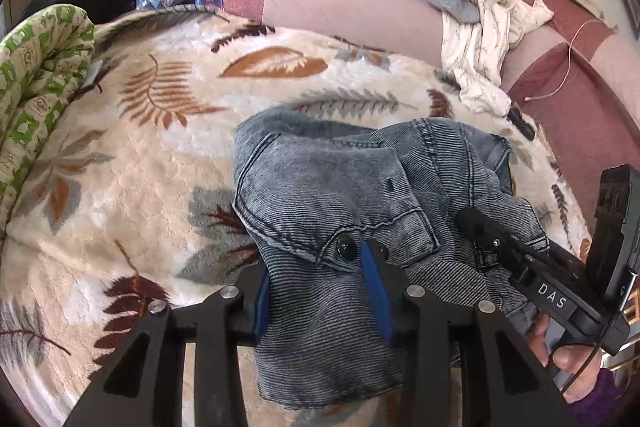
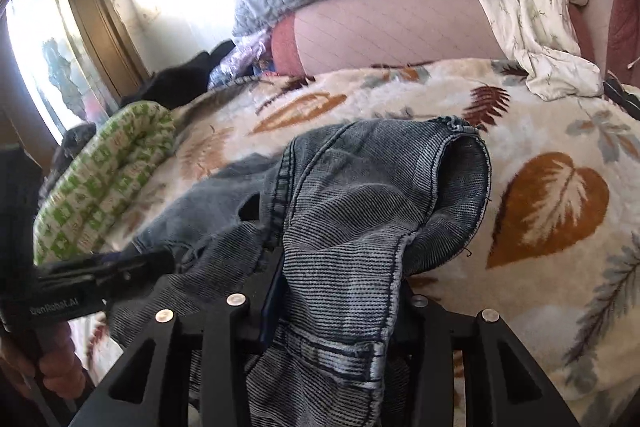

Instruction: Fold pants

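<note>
The pants [image 1: 340, 195] lie bunched on the leaf-print blanket [image 1: 140, 155] of the bed. The left tool [image 1: 320, 291] clamps their buttoned waistband; the right tool [image 2: 336, 291] clamps another fold. Fabric hides the right tool's fingertips.

My right hand-held gripper [image 2: 340, 307] fingers are buried under the pants [image 2: 360, 211], and the waistband runs off the bottom edge.

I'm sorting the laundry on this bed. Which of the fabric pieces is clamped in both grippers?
The grey-blue denim pants: the left gripper and right gripper each pinch them. The white printed cloth and green-patterned quilt lie untouched.
</note>
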Demonstrator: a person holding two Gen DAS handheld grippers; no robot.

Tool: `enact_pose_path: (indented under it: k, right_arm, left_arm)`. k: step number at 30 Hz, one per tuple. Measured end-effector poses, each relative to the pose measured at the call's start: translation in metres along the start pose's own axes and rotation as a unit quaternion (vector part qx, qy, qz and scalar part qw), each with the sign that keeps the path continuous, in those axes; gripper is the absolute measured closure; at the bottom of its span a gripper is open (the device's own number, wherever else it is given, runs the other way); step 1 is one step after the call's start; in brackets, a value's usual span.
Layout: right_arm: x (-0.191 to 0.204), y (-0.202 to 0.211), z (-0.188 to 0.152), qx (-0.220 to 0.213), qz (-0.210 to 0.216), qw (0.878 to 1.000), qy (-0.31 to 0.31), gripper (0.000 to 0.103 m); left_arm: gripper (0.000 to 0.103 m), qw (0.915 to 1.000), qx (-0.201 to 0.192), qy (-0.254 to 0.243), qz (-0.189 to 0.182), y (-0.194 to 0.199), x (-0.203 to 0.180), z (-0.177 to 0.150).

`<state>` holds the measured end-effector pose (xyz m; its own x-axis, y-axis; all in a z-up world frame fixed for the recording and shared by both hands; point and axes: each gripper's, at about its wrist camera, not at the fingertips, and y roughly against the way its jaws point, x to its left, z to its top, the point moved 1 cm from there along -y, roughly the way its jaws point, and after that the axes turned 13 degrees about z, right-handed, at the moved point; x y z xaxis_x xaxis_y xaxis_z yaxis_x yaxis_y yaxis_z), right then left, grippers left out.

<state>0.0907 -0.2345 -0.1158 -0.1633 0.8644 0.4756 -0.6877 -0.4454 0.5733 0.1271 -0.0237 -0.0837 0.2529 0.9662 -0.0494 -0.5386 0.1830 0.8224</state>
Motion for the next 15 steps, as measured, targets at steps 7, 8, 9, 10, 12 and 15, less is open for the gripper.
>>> enact_pose_path:
  k: [7,8,9,10,12,15]
  right_arm:
    - [0.007,-0.010,0.012,-0.019,0.035,0.999,-0.004,0.062]
    - [0.007,-0.015,0.011,-0.015,0.036,0.999,-0.004,0.062]
    - [0.006,-0.023,0.008,-0.005,0.034,0.999,-0.003,0.062]
    - [0.004,-0.034,0.005,0.013,0.025,1.000,-0.001,0.059]
    - [0.000,-0.046,-0.001,0.024,0.000,1.000,0.002,0.056]
    - [-0.001,-0.050,-0.003,0.020,-0.014,1.000,0.012,0.047]
  left_arm:
    - [0.060,0.9989,-0.036,-0.004,0.029,0.017,0.009,0.014]
    - [0.060,0.9989,-0.032,-0.001,0.035,0.011,0.012,0.014]
    - [0.060,0.9987,-0.025,0.004,0.043,0.003,0.014,0.013]
    - [0.060,0.9984,-0.012,0.009,0.055,-0.010,0.018,0.010]
    - [0.059,0.9971,0.008,0.017,0.074,-0.027,0.023,0.004]
    - [0.056,0.9968,0.005,0.020,0.077,-0.037,0.028,-0.006]
